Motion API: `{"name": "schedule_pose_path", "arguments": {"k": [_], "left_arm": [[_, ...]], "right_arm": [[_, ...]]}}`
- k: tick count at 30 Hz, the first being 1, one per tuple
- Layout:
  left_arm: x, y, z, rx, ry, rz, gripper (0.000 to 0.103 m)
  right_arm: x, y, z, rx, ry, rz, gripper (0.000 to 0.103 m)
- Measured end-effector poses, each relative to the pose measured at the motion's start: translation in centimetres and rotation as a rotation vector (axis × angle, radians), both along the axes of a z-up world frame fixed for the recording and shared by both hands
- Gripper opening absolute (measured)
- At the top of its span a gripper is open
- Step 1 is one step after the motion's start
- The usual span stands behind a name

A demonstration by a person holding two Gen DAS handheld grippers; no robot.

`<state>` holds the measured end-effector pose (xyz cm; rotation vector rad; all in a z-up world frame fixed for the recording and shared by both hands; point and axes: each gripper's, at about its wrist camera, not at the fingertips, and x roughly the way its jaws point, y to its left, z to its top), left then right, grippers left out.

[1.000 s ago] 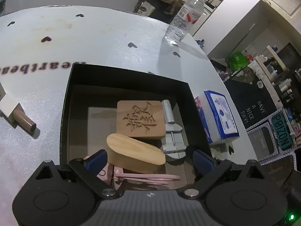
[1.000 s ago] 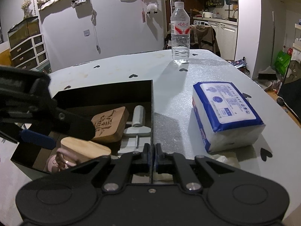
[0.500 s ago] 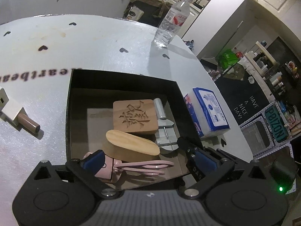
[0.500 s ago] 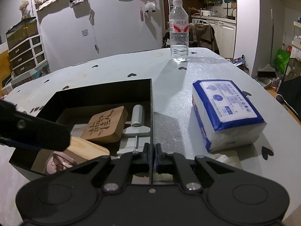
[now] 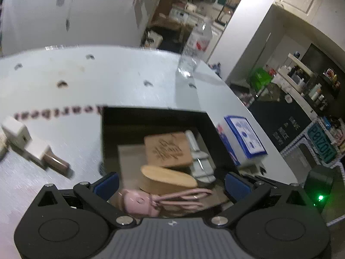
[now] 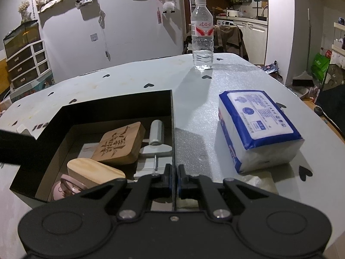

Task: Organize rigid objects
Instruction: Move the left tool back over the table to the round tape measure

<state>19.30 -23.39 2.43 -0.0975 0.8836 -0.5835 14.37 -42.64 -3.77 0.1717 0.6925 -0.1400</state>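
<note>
Compared with the frame half a second earlier, the left tool (image 5: 171, 185) has drawn back and tilted up from the black box (image 6: 120, 104), so that the white block with a brown tip (image 5: 38, 151) now lies nearer the centre of its blurred view; the right tool (image 6: 174, 178) has not shifted. Left tool: blue-padded fingers spread wide, holding nothing, above the box's near end. Right tool: fingers pressed together on the thin right wall of the box. Inside the box lie a carved wooden block (image 6: 120, 144), a pale wooden oval piece (image 6: 94, 171) overlapping its near edge, a pink looped item (image 6: 64, 188) at the near corner, and a grey metal tool (image 6: 156, 142) along the right wall. On the surface (image 6: 194, 90), a blue-and-white tissue pack (image 6: 256, 129) sits to the right of the box, and a water bottle (image 6: 202, 36) stands upright near the far edge.
</note>
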Motion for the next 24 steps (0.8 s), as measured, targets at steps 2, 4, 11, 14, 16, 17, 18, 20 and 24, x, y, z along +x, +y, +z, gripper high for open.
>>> {"name": "schedule_pose_path", "arguments": {"k": [2,4,11,14,16,17,18,20,24], "left_arm": [[0.0,0.7,0.2,0.007,-0.033,0.022,0.103],[0.1,1.5,0.3,0.009,-0.051,0.054,0.103],[1.0,5.7,0.6,0.031,-0.157,0.207,0.103],[1.8,7.7,0.5,0.034,-0.159,0.271,0.103],[2.2,9.1,0.5,0.024,-0.147,0.312,0.103],[2.5,9.9,0.4,0.016,-0.143,0.332,0.103],[2.7,10.6,0.4,0.01,-0.143,0.352,0.103],[3.1,12.0,0.3,0.011,-0.142,0.394,0.103],[3.9,14.5,-0.1,0.039,-0.152,0.49,0.103]], "right_arm": [[0.0,0.1,0.0,-0.004,0.0,-0.001,0.005],[0.0,0.1,0.0,-0.004,-0.002,0.001,0.005],[0.0,0.0,0.0,0.003,-0.005,-0.005,0.005],[0.1,0.1,-0.1,-0.001,-0.004,-0.004,0.005],[0.1,0.1,-0.1,0.001,-0.004,-0.006,0.005],[0.2,0.1,-0.1,0.003,-0.003,-0.009,0.005],[0.2,0.1,0.0,0.002,-0.002,-0.011,0.005],[0.3,0.2,0.0,-0.003,0.001,-0.014,0.005],[0.4,0.4,0.0,-0.025,0.004,-0.018,0.004]]}}
